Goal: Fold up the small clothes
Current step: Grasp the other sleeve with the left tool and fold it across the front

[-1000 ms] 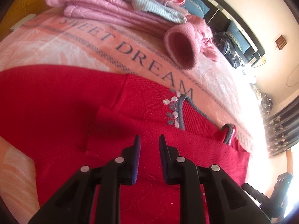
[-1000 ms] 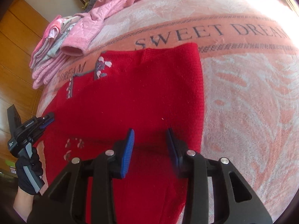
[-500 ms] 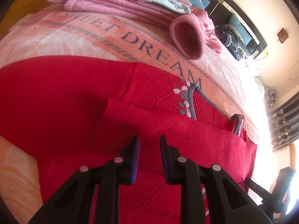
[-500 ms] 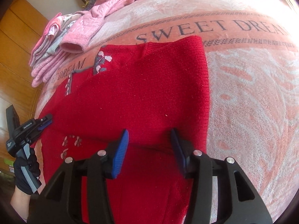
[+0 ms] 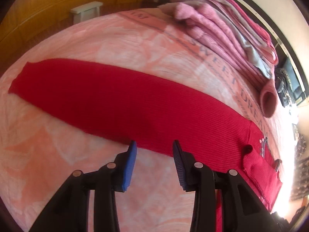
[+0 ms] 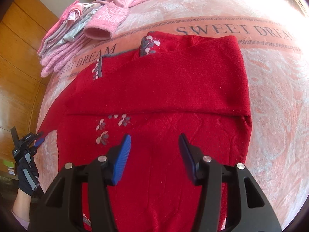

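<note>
My left gripper [image 5: 154,145] has its jaws apart, empty, tips at the near edge of the red sleeve [image 5: 108,100] stretched flat to the side. My right gripper [image 6: 155,142] is also spread and empty, hovering over the sweater [image 6: 166,89], whose other sleeve is already folded across the body.

I judge the knit soft, limp and light, stretchy rather than slippery; it will drape and drag. I'd pinch the outstretched sleeve near its cuff, both layers, and carry it over the body.

It all lies on a pink blanket [image 6: 270,77] printed "SWEET DREAM", with a stack [image 6: 63,44] of folded pink clothes beyond. Wood panelling [image 5: 58,2] stands behind.
</note>
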The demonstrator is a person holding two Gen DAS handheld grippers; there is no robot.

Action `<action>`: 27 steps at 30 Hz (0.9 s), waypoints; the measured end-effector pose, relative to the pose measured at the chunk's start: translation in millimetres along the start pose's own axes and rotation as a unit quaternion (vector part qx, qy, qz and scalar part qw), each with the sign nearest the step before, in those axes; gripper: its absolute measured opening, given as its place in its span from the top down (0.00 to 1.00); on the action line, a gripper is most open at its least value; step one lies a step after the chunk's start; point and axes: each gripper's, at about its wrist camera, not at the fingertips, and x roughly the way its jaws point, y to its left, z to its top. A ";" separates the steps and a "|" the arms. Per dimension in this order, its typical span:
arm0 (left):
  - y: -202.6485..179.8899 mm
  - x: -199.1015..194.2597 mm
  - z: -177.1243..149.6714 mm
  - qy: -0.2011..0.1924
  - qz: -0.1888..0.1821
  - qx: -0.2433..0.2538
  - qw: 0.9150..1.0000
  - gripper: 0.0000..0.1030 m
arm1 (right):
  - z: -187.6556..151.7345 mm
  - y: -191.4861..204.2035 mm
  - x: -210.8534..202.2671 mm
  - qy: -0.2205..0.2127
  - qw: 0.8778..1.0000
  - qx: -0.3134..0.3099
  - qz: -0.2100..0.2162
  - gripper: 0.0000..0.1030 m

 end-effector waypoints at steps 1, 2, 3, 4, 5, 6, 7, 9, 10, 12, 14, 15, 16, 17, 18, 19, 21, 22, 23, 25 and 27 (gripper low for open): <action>19.1 -3.2 4.2 -0.006 0.004 -0.022 1.000 0.62 | -6.0 5.3 2.4 0.010 1.000 -0.003 -0.004 0.50; 36.3 -6.4 7.5 -0.014 0.005 -0.047 0.999 0.62 | -12.6 10.4 4.6 0.020 1.000 -0.005 -0.006 0.50; 53.9 -9.2 11.4 -0.021 0.002 -0.074 0.997 0.62 | -19.3 15.7 6.5 0.029 0.999 -0.011 -0.008 0.50; 71.4 -11.7 15.0 -0.029 0.001 -0.100 0.995 0.62 | -24.5 21.8 8.6 0.037 0.999 -0.022 -0.015 0.50; 87.0 -13.2 18.3 -0.036 0.000 -0.122 0.992 0.62 | -28.9 28.1 10.1 0.042 0.998 -0.036 -0.024 0.50; 100.8 -13.5 21.1 -0.041 -0.003 -0.140 0.989 0.62 | -32.4 33.5 10.8 0.044 0.997 -0.046 -0.030 0.50; 113.1 -12.8 24.5 -0.046 -0.011 -0.153 0.987 0.62 | -35.4 37.9 11.2 0.046 0.997 -0.053 -0.030 0.50; 132.2 -10.1 32.7 -0.054 -0.027 -0.173 0.983 0.62 | -37.5 42.4 12.4 0.046 0.997 -0.052 -0.027 0.50; 139.6 -8.6 36.9 -0.057 -0.037 -0.180 0.981 0.62 | -37.7 43.2 13.5 0.046 0.997 -0.049 -0.025 0.50; 151.3 -2.9 45.5 -0.056 -0.064 -0.191 0.978 0.62 | -36.4 43.9 16.6 0.044 0.998 -0.044 -0.025 0.50; 163.1 0.7 49.6 -0.062 -0.091 -0.207 0.972 0.62 | -34.2 43.6 21.3 0.042 0.998 -0.035 -0.025 0.50; 167.5 1.4 51.2 -0.065 -0.101 -0.213 0.970 0.62 | -33.2 43.3 24.2 0.042 0.998 -0.030 -0.022 0.50; 171.1 3.0 54.4 -0.067 -0.109 -0.217 0.968 0.62 | -32.5 43.4 27.4 0.043 0.999 -0.027 -0.019 0.50; 173.3 3.7 57.1 -0.070 -0.114 -0.217 0.967 0.62 | -31.6 44.2 30.6 0.045 0.999 -0.026 -0.017 0.50; 175.1 3.8 59.6 -0.073 -0.117 -0.216 0.967 0.62 | -31.1 45.7 34.2 0.046 0.998 -0.027 -0.018 0.50; 176.6 3.9 62.0 -0.077 -0.121 -0.214 0.966 0.62 | -30.6 47.9 37.4 0.048 0.998 -0.031 -0.020 0.50; 180.5 4.3 65.5 -0.087 -0.128 -0.208 0.966 0.65 | -30.2 51.1 44.1 0.049 0.998 -0.037 -0.025 0.48; 182.5 4.4 66.8 -0.092 -0.130 -0.204 0.966 0.70 | -30.0 52.7 46.8 0.048 0.998 -0.039 -0.028 0.47; 184.6 4.6 67.8 -0.097 -0.130 -0.201 0.966 0.73 | -29.9 53.7 48.9 0.047 0.998 -0.042 -0.031 0.45; 189.0 5.7 69.3 -0.103 -0.132 -0.192 0.967 0.85 | -29.2 54.9 51.4 0.044 0.997 -0.046 -0.033 0.44; 191.9 5.8 69.8 -0.111 -0.139 -0.184 0.967 0.89 | -28.7 55.1 53.1 0.043 0.998 -0.045 -0.033 0.42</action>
